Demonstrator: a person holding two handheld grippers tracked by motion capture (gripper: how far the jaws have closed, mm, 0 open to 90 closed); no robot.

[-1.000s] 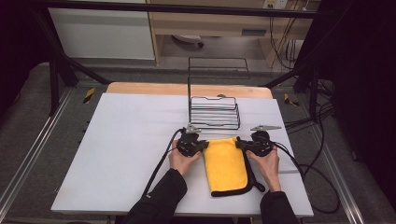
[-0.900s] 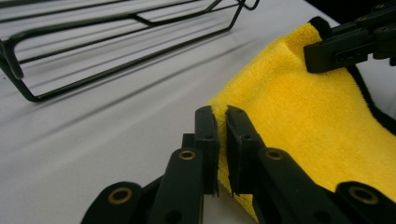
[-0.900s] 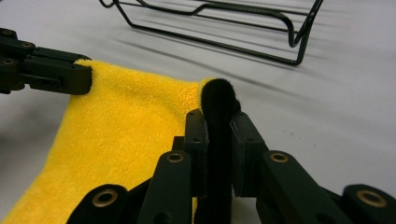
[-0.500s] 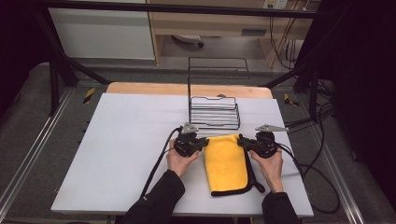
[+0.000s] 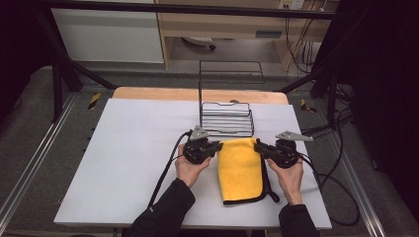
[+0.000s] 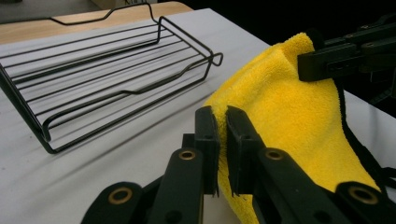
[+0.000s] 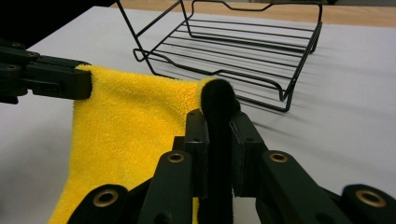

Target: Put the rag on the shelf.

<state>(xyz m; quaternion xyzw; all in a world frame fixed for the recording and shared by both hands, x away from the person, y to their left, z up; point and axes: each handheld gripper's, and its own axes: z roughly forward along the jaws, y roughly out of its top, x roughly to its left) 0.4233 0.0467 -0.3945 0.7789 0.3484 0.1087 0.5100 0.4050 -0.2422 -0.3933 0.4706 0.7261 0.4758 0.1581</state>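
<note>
- Nearest the person's side of the white table top (image 5: 123, 163), two hands come in from the bottom, each with a black two-jaw gripper, and the near table edge sits right under the sleeves.
- The folded yellow fleece cloth with black edging (image 5: 240, 168) lies between the hands; its near end rests on the table while the far end is pulled up off the surface.
- The left gripper (image 6: 222, 140) is clenched on the cloth's far left corner; in the left gripper view the jaws sit close together with the yellow pile pinched in the narrow gap.
- The right gripper (image 7: 219, 135) is clamped on the far right corner, with the black edging bunched up between its jaws.
- So the far edge of the cloth hangs stretched between the two grippers, just short of the black wire rack tray (image 5: 227, 118).
- The rack's near rim is close beyond the cloth but apart from it, as far as I can tell.
- Open room: a wide bare stretch of table to the left of the left hand, and a much narrower strip on the right before the table edge and the loose cables.
- Compared with a second ago, both hands have come up a little and the cloth's far edge has risen with them; both grips look the same.
</note>
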